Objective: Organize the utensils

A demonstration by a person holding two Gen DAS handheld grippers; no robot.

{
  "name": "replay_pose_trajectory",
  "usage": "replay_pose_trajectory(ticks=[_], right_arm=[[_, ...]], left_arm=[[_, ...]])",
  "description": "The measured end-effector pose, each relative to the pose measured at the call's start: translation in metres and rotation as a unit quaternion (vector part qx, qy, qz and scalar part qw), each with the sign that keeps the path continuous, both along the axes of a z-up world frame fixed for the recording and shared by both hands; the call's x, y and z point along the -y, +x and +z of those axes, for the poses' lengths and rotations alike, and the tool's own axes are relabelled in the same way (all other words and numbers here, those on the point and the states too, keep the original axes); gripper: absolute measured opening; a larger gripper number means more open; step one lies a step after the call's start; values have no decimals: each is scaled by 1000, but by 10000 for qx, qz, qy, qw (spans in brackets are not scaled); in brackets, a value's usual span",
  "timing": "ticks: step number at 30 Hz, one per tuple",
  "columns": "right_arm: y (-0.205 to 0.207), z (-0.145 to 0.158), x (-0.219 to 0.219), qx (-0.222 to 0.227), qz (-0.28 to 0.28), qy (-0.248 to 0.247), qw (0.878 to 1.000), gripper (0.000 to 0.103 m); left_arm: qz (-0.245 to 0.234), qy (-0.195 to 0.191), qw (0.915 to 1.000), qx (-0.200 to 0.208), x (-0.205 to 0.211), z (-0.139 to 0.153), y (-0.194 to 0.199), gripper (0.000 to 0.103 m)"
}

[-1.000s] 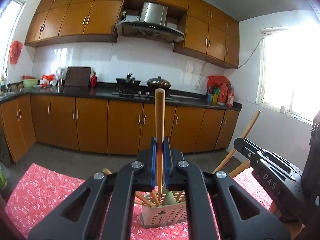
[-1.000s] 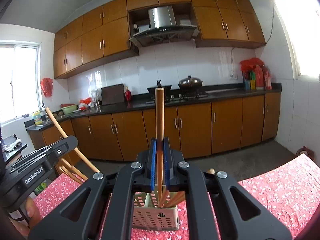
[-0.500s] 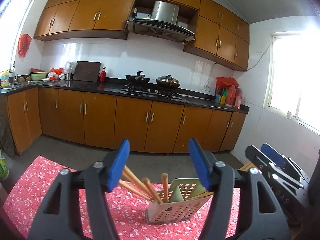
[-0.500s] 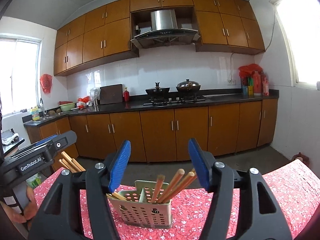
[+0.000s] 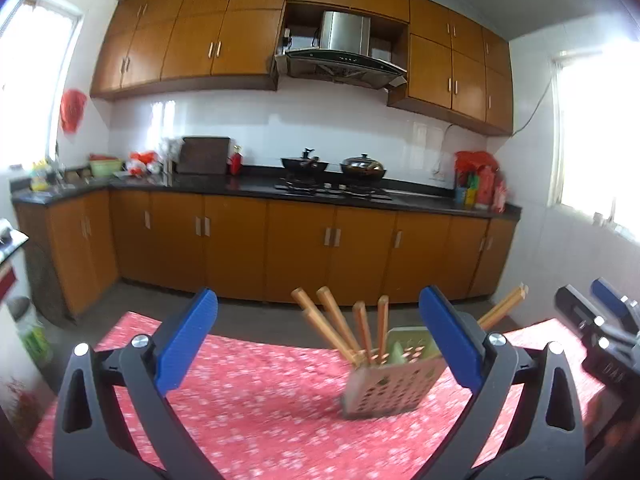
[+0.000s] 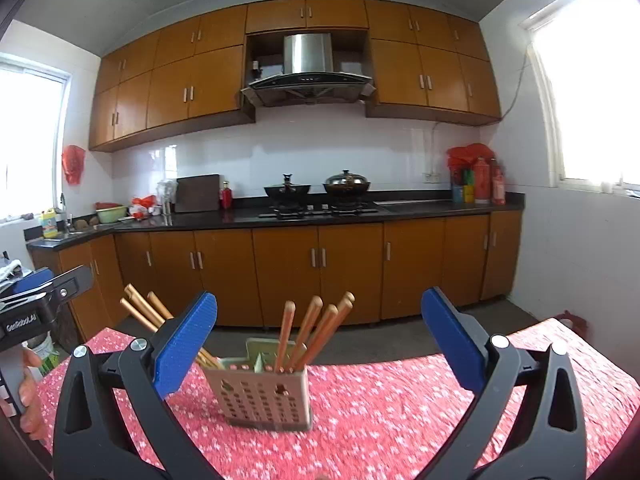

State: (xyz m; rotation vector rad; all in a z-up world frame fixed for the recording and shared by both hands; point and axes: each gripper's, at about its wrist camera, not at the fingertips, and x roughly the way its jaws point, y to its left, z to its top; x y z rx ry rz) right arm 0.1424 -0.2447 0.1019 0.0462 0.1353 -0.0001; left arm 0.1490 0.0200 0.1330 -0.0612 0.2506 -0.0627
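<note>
Blue-padded jaws stand wide apart on both tools, and neither holds or touches anything. The left gripper (image 5: 318, 344) fills the bottom of its frame, with the perforated utensil holder (image 5: 390, 380) low and right of centre between its fingers, on the table beyond them. The right gripper (image 6: 319, 346) frames the same holder (image 6: 266, 394) at lower centre.

Wooden chopsticks (image 6: 310, 330) lean out of the holder's compartments; more chopsticks (image 6: 144, 310) fan to the left behind the blue pad.

The left view is blurred and catches the other gripper at the right edge. The right view is sharper and shows the other tool at the left edge, with fingertips (image 6: 28, 390) below it.

Red floral cloth (image 6: 400, 408) covers the table. Behind stand orange-brown cabinets (image 6: 320, 272), a black countertop (image 6: 248, 218), two pots on the stove (image 6: 320, 190), a steel range hood (image 6: 308, 68) and bright windows (image 6: 592, 92) at the sides.
</note>
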Motion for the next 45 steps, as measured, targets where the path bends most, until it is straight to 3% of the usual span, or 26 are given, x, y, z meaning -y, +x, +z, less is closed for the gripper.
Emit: replay_pose_trajectory(ticks=[4, 8, 20, 29, 45], right_arm=[[-22, -7, -8, 35, -196, -241, 9995, 101], [-39, -19, -19, -58, -106, -361, 9993, 101], [-74, -82, -23, -673, 25, -164, 9976, 101], [-93, -120, -20, -1058, -118, -107, 9943, 101], [-106, -142, -23, -1274, -193, -94, 9916, 101]], left_arm=[[145, 338, 9992, 159, -1, -7, -31, 99], [114, 421, 9989, 186, -3, -22, -64, 99], [201, 905, 9957, -64, 1, -83, -116, 99], [149, 940, 9943, -485, 1, -125, -129, 99], [102, 908, 9944, -533, 7, -139, -138, 99]])
